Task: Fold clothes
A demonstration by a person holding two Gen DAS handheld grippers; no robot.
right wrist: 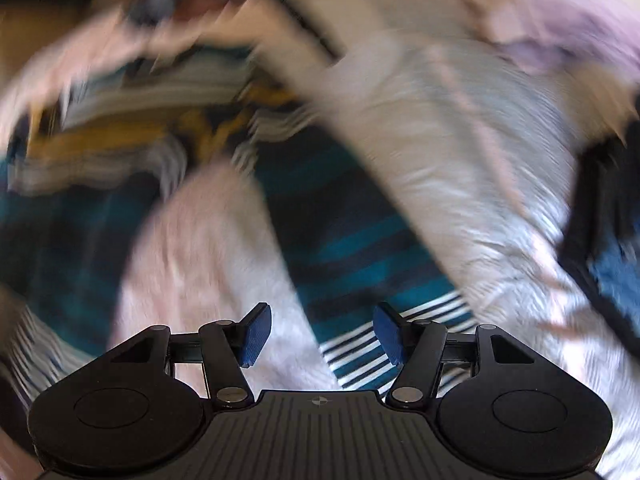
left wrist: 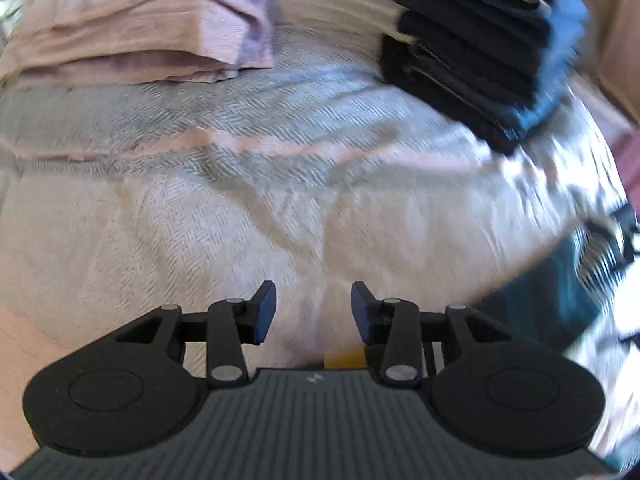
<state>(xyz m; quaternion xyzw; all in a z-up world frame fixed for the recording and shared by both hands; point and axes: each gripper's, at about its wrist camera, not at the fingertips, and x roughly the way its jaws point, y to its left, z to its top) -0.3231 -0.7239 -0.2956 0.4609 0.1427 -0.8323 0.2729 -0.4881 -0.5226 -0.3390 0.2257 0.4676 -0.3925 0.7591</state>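
A pale herringbone blanket (left wrist: 248, 200) spreads across most of the left wrist view, wrinkled, with nothing on its middle. At its far left lies a folded pink and lilac pile (left wrist: 152, 28); at far right a stack of folded dark clothes (left wrist: 480, 52). A teal striped cloth (right wrist: 352, 240) lies under the right gripper (right wrist: 322, 334), blurred. The left gripper (left wrist: 313, 312) hovers over the blanket. Both sets of jaws stand wide apart, holding nothing.

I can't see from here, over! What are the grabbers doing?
Left gripper open, empty, over pale herringbone garment. Right gripper open, empty. Folded dark stack nearby.
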